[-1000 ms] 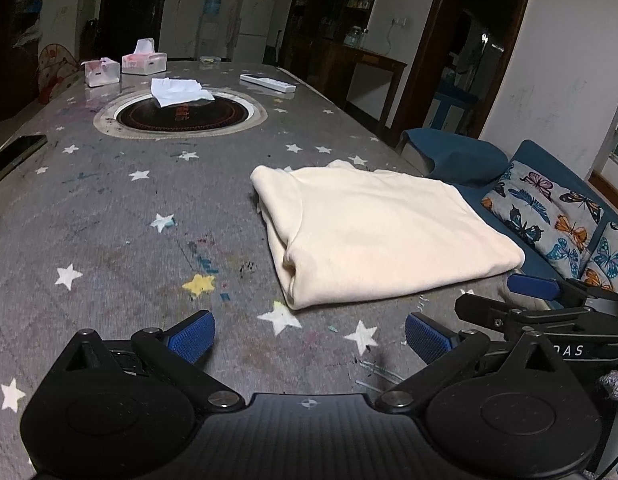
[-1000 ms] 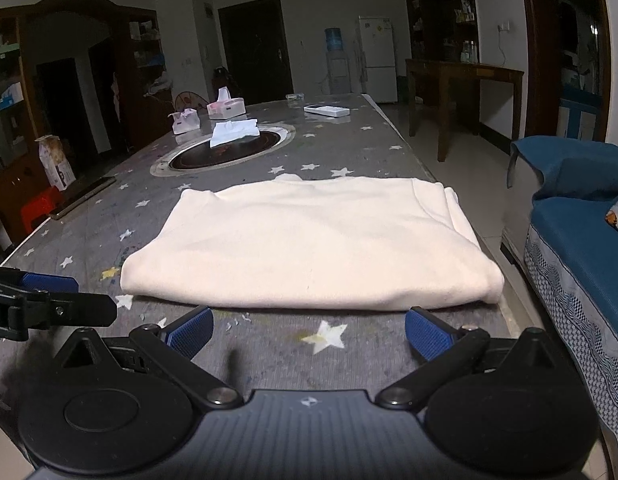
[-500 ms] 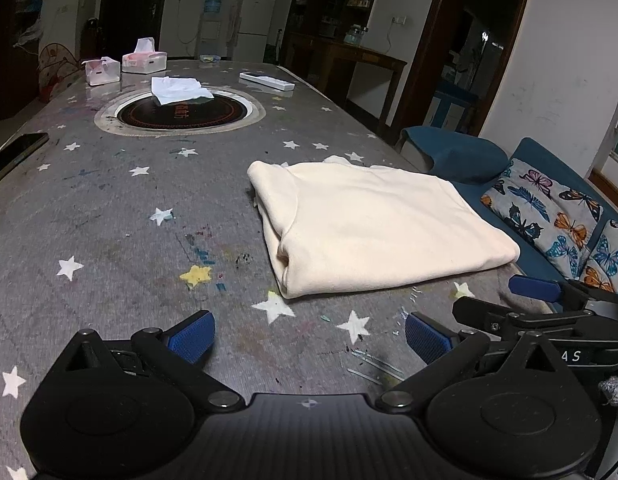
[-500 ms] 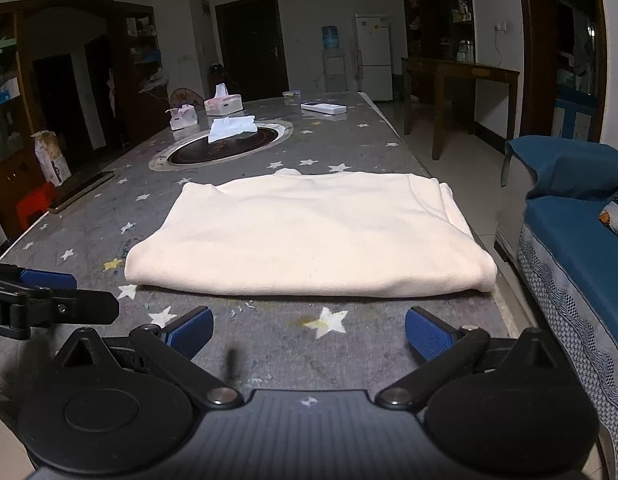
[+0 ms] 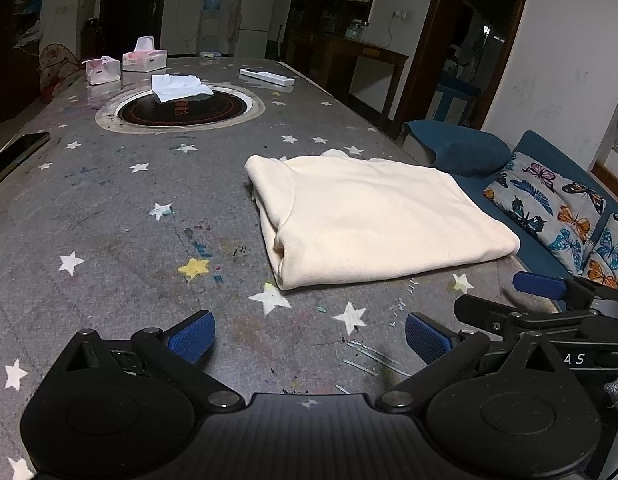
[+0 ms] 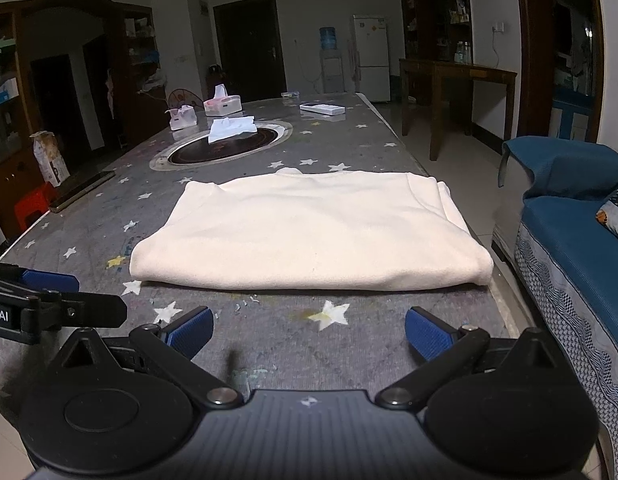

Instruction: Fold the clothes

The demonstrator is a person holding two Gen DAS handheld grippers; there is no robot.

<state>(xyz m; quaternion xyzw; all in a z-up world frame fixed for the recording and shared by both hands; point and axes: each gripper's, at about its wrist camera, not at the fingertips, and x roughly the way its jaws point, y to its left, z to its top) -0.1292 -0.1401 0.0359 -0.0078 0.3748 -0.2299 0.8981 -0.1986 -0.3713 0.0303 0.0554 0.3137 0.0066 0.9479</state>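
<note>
The left gripper (image 5: 307,338) is spread wide, blue pads (image 5: 191,338) empty and clear of the cloth, poised above the star-patterned table (image 5: 109,220). The right gripper (image 6: 309,332) is equally wide and holds nothing. The cream garment (image 6: 309,232), probably a sweatshirt, lies folded into a flat rectangle near the table's right edge, just ahead of both grippers.

"A S" on right gripper (image 5: 539,286)
</note>
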